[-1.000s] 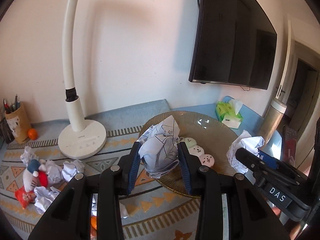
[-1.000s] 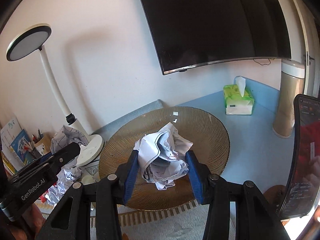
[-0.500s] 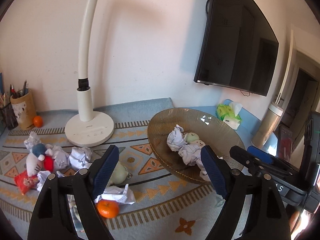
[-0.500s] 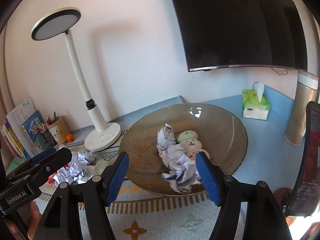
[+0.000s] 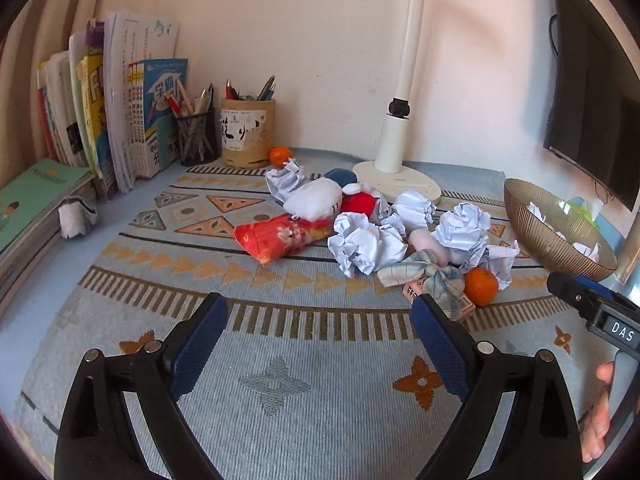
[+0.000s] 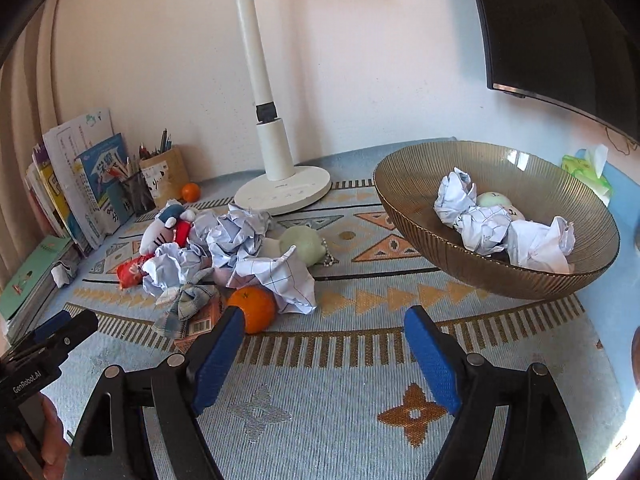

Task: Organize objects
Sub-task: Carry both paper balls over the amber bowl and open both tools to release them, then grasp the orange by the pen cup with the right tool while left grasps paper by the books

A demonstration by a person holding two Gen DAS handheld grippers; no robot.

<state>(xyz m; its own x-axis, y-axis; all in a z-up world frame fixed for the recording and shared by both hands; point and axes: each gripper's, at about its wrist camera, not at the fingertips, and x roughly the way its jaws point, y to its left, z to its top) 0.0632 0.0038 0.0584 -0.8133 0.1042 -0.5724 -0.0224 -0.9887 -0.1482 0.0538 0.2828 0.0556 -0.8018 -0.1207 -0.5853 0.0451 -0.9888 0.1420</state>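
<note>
A heap of clutter lies on the patterned mat [image 5: 280, 380]: crumpled paper balls [image 5: 366, 244] [image 6: 276, 276], a white plush toy [image 5: 314, 200], a red snack packet [image 5: 276, 236], a plaid bow [image 6: 184, 304] and an orange [image 5: 482, 286] [image 6: 254, 308]. The ribbed amber bowl [image 6: 420, 168] [image 5: 532, 224] at the right holds paper balls [image 6: 536, 246] and small round toys. My left gripper [image 5: 320, 336] hovers over bare mat short of the heap, jaws opening, nothing between them. My right gripper [image 6: 320, 340] is likewise opening and empty, its left finger just in front of the orange.
A white desk lamp [image 6: 276, 160] stands at the back. Books [image 5: 120, 112] and two pen holders [image 5: 248, 132] line the back left, with a second orange [image 5: 280, 156] beside them. A tissue pack [image 6: 588, 172] sits behind the bowl. A dark screen [image 6: 560, 20] hangs on the wall.
Both grippers let go of their paper balls, which now lie in the bowl, and opened wide. Both then swung left and down from the bowl toward the heap on the mat.
</note>
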